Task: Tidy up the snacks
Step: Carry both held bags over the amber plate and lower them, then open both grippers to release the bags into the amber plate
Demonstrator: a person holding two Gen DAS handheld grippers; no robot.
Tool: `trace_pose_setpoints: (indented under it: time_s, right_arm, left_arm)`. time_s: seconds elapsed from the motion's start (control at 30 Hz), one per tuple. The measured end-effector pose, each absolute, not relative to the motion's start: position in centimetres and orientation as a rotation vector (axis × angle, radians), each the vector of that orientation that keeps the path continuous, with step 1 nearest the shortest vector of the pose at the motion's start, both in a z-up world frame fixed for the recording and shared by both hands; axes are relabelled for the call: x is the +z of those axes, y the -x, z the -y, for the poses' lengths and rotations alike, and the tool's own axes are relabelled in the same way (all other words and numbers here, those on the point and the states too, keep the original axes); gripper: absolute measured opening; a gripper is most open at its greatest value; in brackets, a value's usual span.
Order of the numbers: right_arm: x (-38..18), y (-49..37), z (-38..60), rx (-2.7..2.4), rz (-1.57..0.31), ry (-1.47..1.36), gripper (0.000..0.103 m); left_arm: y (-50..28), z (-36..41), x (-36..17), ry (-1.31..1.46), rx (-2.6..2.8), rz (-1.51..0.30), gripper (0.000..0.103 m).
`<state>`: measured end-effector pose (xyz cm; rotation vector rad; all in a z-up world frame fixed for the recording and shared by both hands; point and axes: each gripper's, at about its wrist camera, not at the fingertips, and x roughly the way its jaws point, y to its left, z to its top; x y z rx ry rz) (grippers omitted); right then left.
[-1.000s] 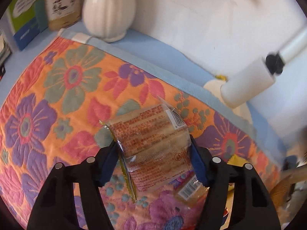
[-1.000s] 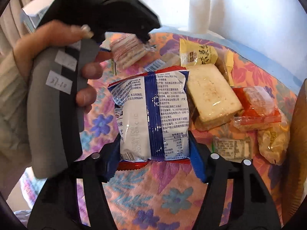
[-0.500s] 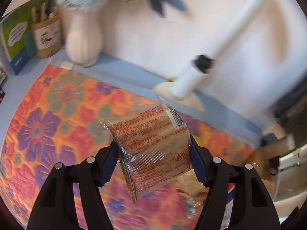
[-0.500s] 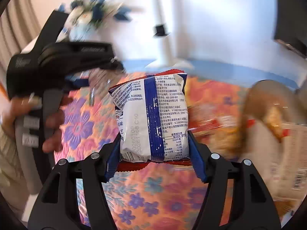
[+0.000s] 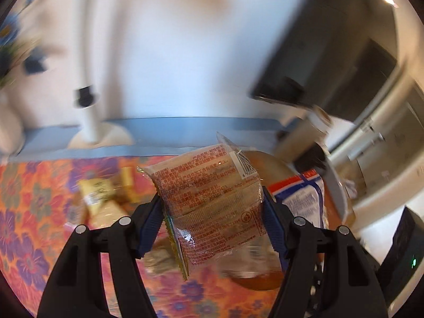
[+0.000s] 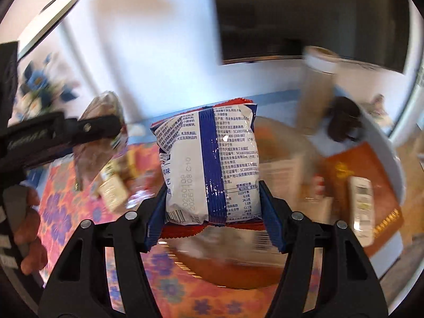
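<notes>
My left gripper [image 5: 212, 228] is shut on a clear-wrapped cake packet [image 5: 212, 201] with red print and holds it above the floral cloth. My right gripper [image 6: 212, 220] is shut on a white and blue snack bag [image 6: 209, 164] with a red edge, also held in the air. The left gripper with its packet [image 6: 98, 137] shows at the left of the right wrist view, and the blue bag [image 5: 304, 198] shows at the right of the left wrist view. Below both lies a blurred brown round bowl or basket [image 6: 238, 275].
Several loose snack packets [image 5: 103, 196] lie on the orange floral tablecloth [image 5: 31, 212]. A white lamp base [image 5: 98, 135] stands at the back by the wall. A red-brown box with a white remote [image 6: 360, 198] lies to the right. Both views are motion-blurred.
Both grippers have swung right and tilted up, each still holding its packet. The view moved from the cloth and vase toward the wall, the brown bowl and the right side.
</notes>
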<state>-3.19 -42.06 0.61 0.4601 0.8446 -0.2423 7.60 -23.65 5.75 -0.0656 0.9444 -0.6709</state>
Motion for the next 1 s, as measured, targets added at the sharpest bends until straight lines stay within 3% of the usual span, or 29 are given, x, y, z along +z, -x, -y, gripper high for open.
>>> trace_pose_setpoints:
  time_s: [0.47, 0.53, 0.57, 0.6, 1.0]
  right_arm:
    - [0.3, 5.9, 47.2, -0.368, -0.821, -0.564, 0.063]
    - [0.4, 5.8, 47.2, -0.37, -0.817, -0.561, 0.057]
    - [0.4, 5.8, 47.2, -0.362, -0.812, -0.563, 0.03]
    - [0.4, 5.6, 47.4, -0.368, -0.82, -0.561, 0.018]
    - [-0.4, 6.0, 48.2, -0.378, -0.828, -0.592, 0.018]
  left_arm:
    - [-6.1, 33.2, 5.3, -0.132, -0.783, -0.999, 0.067]
    - [-6.1, 33.3, 5.3, -0.129, -0.784, -1.004, 0.067]
    - [-6.2, 33.1, 5.2, -0.127, -0.784, -1.008, 0.067]
    - [-6.3, 33.0, 5.2, -0.124, -0.782, -1.011, 0.067]
    - [-7.2, 31.7, 5.0, -0.066, -0.757, -1.04, 0.067]
